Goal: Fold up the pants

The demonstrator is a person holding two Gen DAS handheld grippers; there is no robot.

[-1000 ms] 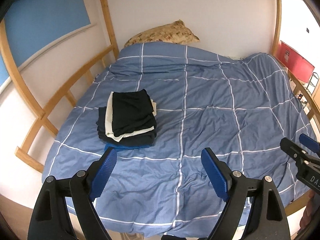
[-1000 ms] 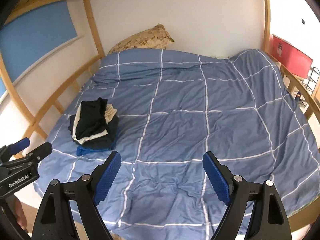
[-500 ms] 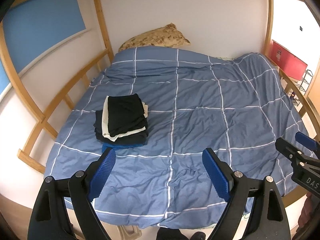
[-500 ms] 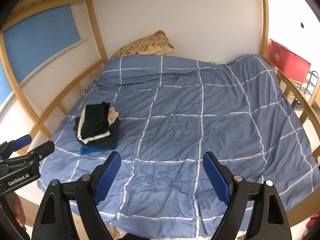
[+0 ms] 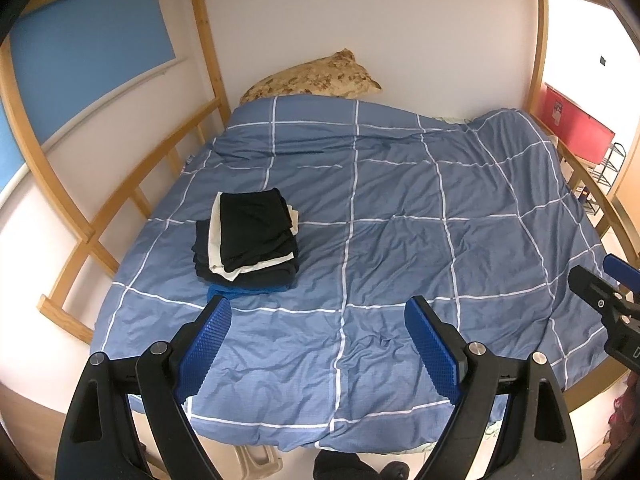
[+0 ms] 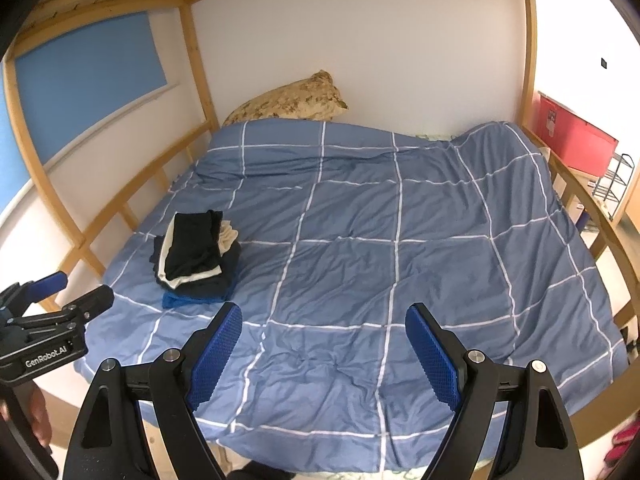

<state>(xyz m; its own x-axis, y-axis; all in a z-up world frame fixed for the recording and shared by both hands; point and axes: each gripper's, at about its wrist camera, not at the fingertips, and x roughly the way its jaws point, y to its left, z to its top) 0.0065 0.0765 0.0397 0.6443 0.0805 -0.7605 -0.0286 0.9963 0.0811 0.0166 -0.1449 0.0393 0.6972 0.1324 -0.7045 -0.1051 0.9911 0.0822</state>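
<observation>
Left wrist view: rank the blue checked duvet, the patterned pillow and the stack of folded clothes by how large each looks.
1. Blue checked duvet, by far the largest.
2. and 3. Patterned pillow and stack of folded clothes look alike; the pillow lies farther off and partly hidden, so no firm ranking.

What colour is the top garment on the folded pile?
Black; it shows best in the left wrist view.

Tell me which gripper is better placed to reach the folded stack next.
Left, probably. In its view the folded stack sits just beyond its left finger, while the right gripper sees it off to the side, past the left gripper. Both jaws stand open and empty.
</observation>
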